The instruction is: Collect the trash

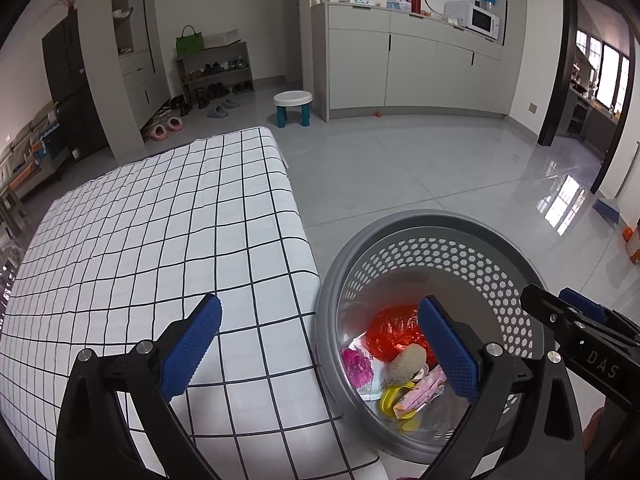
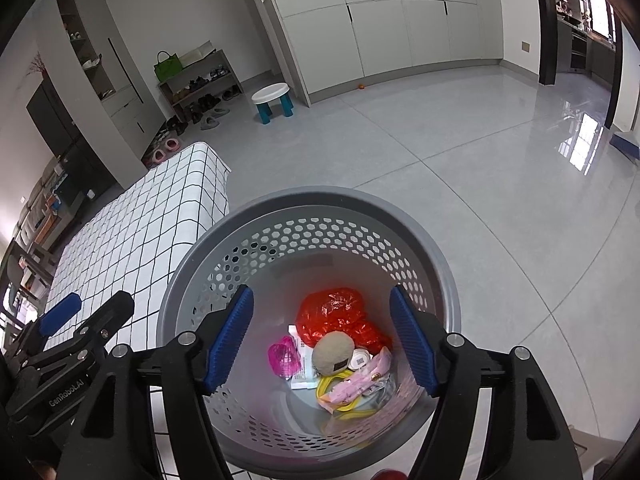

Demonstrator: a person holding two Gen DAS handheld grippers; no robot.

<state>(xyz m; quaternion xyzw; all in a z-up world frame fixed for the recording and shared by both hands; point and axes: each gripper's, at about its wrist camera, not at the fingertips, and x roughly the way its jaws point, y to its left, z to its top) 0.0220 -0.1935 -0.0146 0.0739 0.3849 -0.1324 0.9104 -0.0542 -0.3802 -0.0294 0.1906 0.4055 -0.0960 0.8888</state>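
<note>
Right wrist view: the right gripper hangs over a grey perforated basket, jaws apart and empty, its arms hiding part of the near wall. Inside lie a red crumpled bag, a pink wrapper, a tan lump and yellow scraps; smaller pieces are hard to make out. The left gripper stands wide open, empty, straddling the edge of the checked bench and the basket rim.

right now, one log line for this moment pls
left gripper: open, empty | right gripper: open, empty, over bin | trash in bin: red bag, pink wrapper | tablecloth: no trash seen
</note>
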